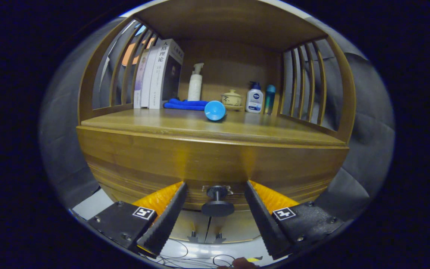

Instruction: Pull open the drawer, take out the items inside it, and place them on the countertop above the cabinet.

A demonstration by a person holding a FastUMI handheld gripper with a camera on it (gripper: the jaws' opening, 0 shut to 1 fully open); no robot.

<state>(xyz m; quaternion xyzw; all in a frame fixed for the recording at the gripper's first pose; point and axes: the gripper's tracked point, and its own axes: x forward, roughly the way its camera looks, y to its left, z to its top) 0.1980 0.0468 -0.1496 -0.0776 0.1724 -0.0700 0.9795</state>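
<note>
I keep the tongs (217, 203) spread at the bottom centre of the frame, the closed drawer's dark knob (217, 203) between them, touching neither finger.

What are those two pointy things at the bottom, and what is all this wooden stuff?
Those are the two fingers of a gripper, a grabbing tool a person holds. The camera rides on it, looking forward. The fingers are open, holding nothing, with the drawer knob between them. The drawer is shut. Above it is the countertop, with books, a blue cloth, a blue cup on its side, a pump bottle, a small lidded jar and two more bottles.
</note>
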